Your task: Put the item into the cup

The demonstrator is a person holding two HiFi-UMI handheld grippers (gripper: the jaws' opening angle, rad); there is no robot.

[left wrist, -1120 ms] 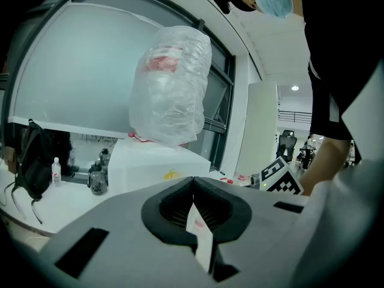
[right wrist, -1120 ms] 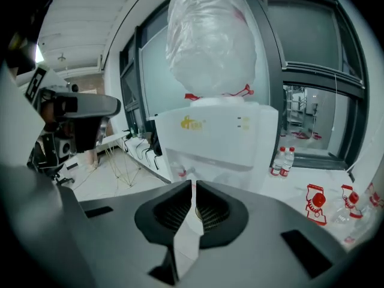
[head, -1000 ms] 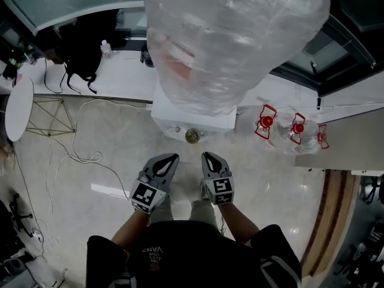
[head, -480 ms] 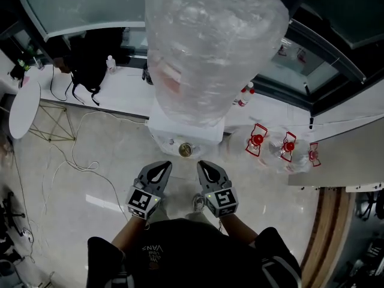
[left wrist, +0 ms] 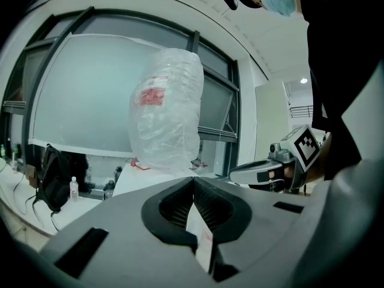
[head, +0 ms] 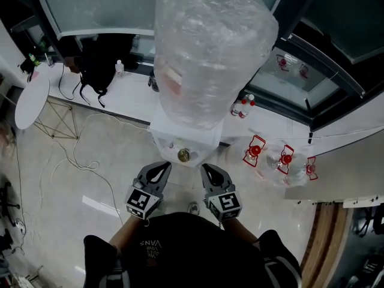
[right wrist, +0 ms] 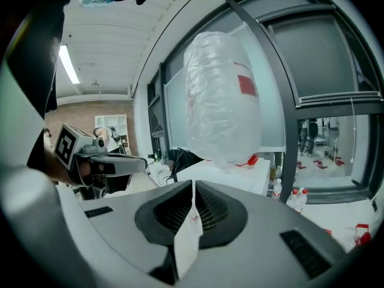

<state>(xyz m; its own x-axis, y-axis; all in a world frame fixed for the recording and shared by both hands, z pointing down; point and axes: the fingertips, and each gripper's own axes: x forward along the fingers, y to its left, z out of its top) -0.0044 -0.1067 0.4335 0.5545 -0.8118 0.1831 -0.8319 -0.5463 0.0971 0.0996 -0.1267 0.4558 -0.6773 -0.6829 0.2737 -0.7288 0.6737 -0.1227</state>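
Note:
No cup and no loose item show in any view. My left gripper (head: pixel 161 167) and right gripper (head: pixel 208 168) are held side by side at waist height, both shut, tips pointing at a white water dispenser (head: pixel 171 138). A big plastic-wrapped water bottle (head: pixel 207 59) sits on top of it. A round brass-coloured part (head: pixel 183 155) is on the dispenser's front. In the left gripper view the jaws (left wrist: pixel 193 177) meet at the tips, with a thin white slip (left wrist: pixel 201 239) behind them. The right gripper view shows the same shut tips (right wrist: pixel 193 182) and slip (right wrist: pixel 187 239).
Clear water bottles with red handles (head: pixel 264 155) lie on the floor to the right. A black backpack (head: pixel 102 59) hangs at the white ledge (head: pixel 129 98), and small bottles (head: pixel 243 107) stand by the window. A round white table (head: pixel 30 101) and cables (head: pixel 84 155) are at left.
The head view has shifted, so the dispenser and bottle sit slightly farther and more centred. Both grippers stay shut and side by side.

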